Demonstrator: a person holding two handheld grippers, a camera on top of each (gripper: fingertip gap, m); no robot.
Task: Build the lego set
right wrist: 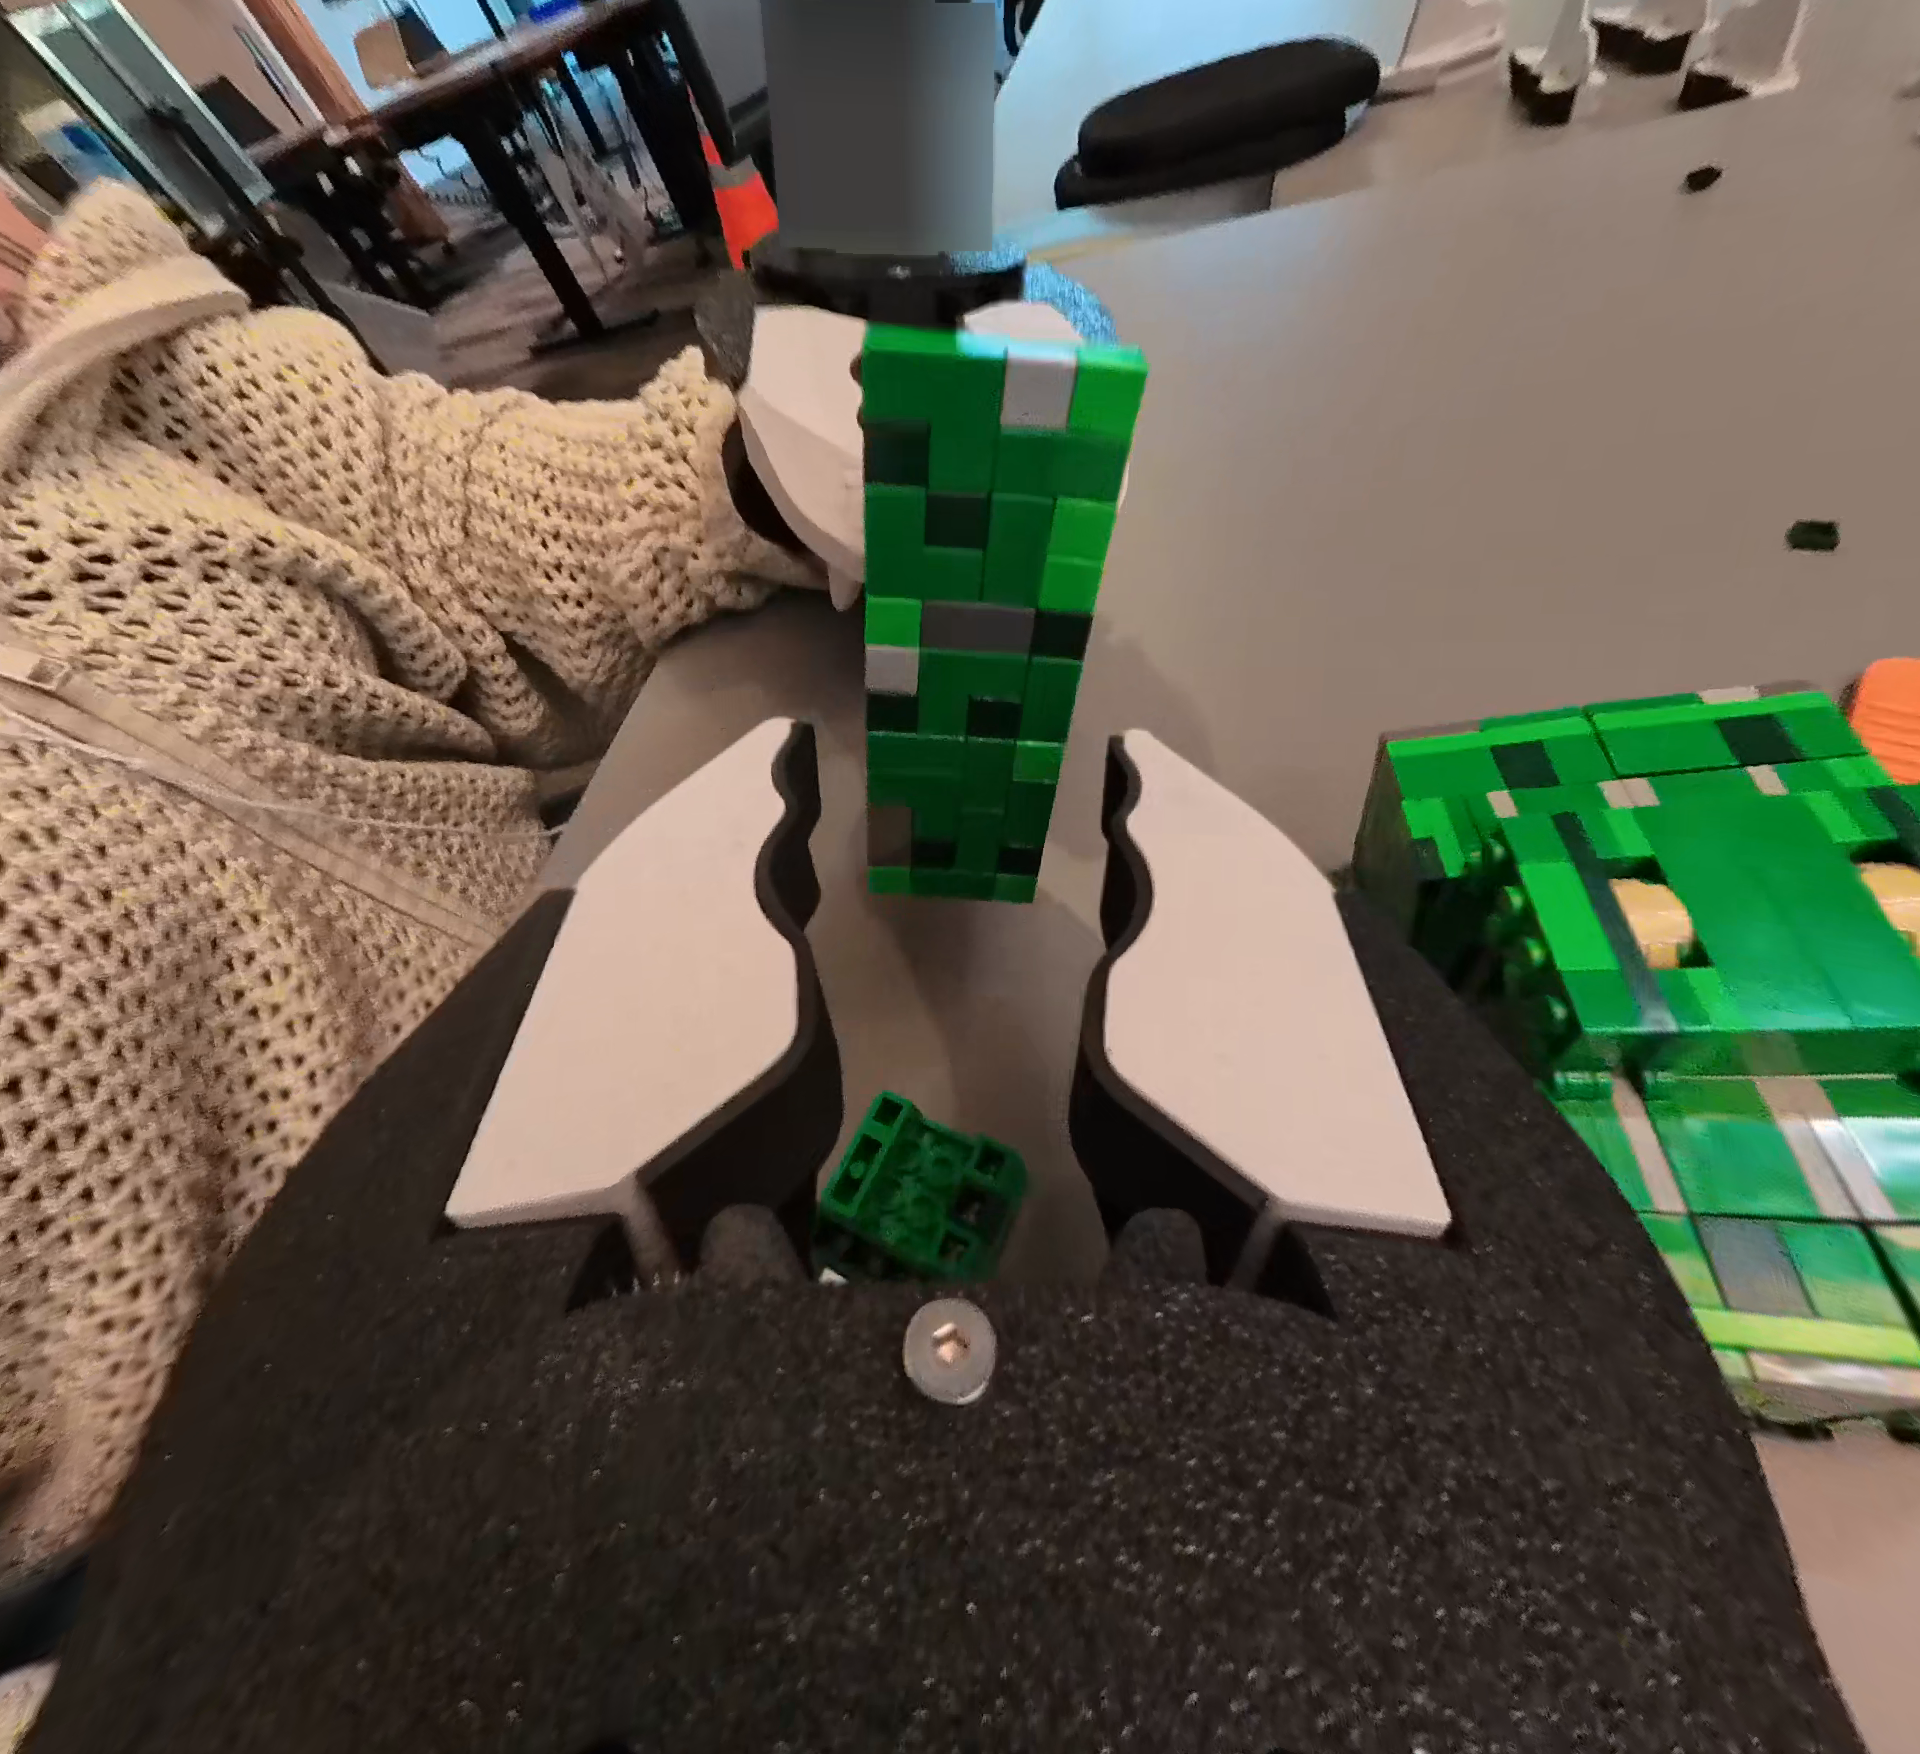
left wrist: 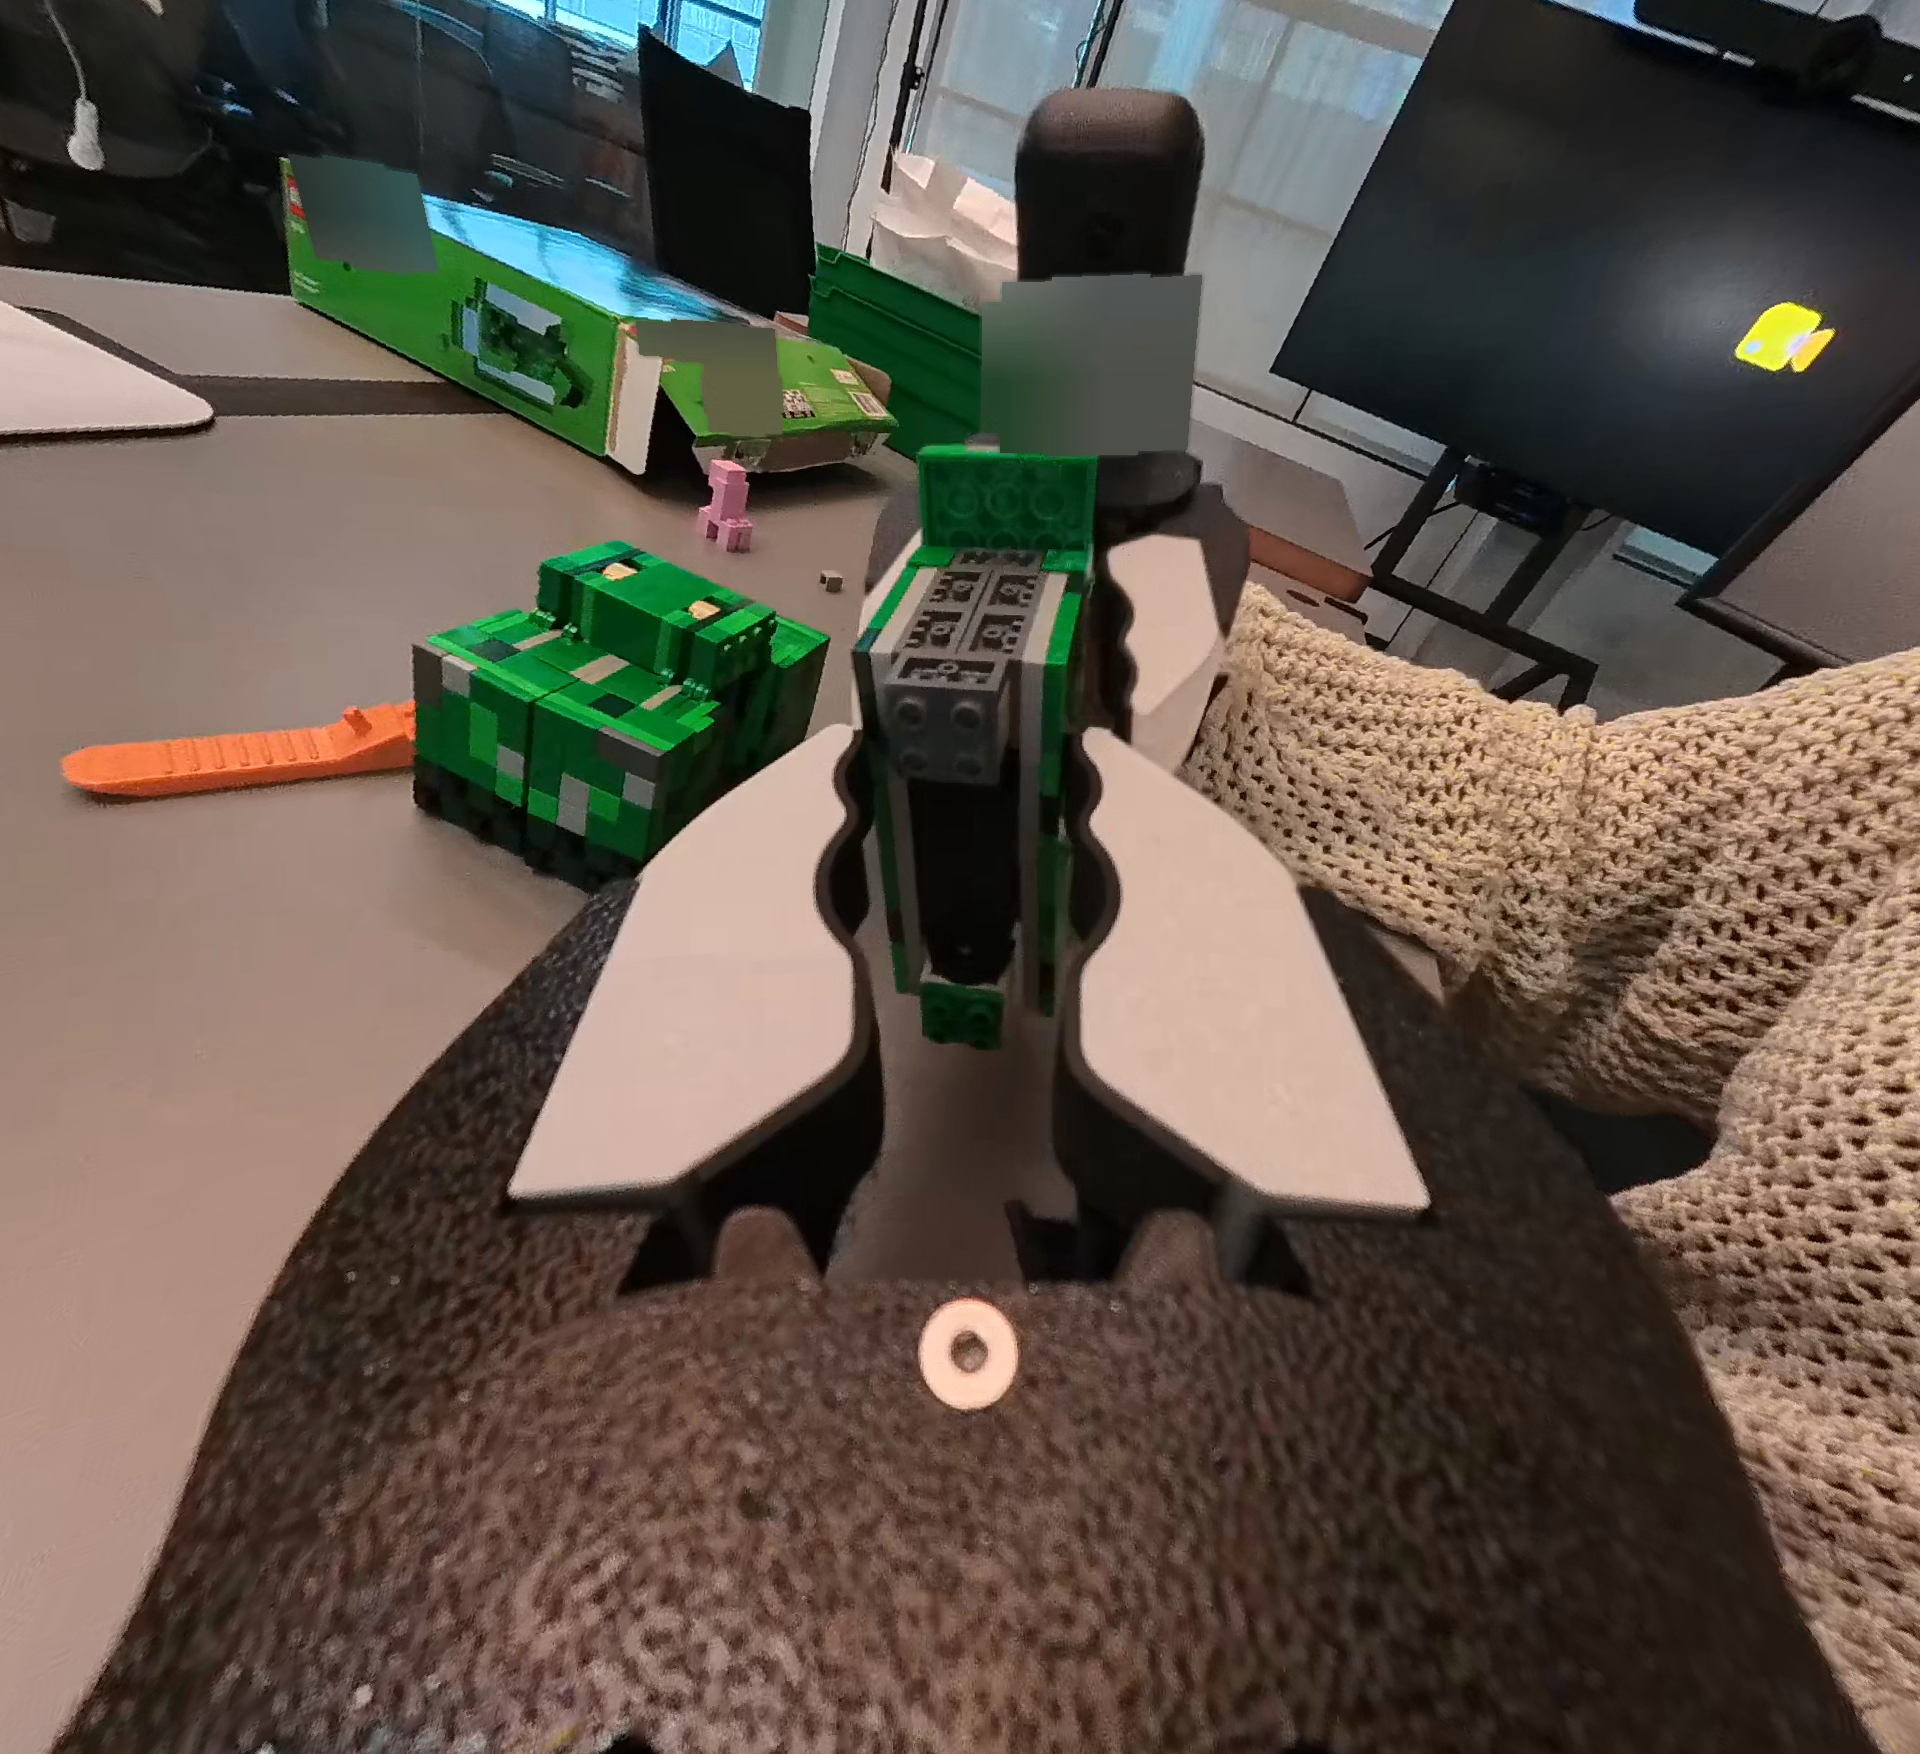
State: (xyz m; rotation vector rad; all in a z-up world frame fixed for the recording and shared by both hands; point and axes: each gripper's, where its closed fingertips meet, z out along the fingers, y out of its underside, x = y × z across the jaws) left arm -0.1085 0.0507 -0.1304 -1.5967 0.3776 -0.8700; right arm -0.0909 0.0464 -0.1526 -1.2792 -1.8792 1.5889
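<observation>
Left tongs (left wrist: 966, 831) pinching green column (left wrist: 971, 748) | right tongs (right wrist: 956, 831) spread | brick (right wrist: 920, 1190) beneath

I count two big green block builds: one tall tower (left wrist: 971, 769) and one chunky body (left wrist: 613, 696). One small green brick (right wrist: 920, 1190), one pink figure (left wrist: 727, 504), one orange tool (left wrist: 239, 754), one green box (left wrist: 520, 322).

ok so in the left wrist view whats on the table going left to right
orange brick separator → green blocky lego build → small pink figure → tall green and grey lego column held in the left gripper
</observation>
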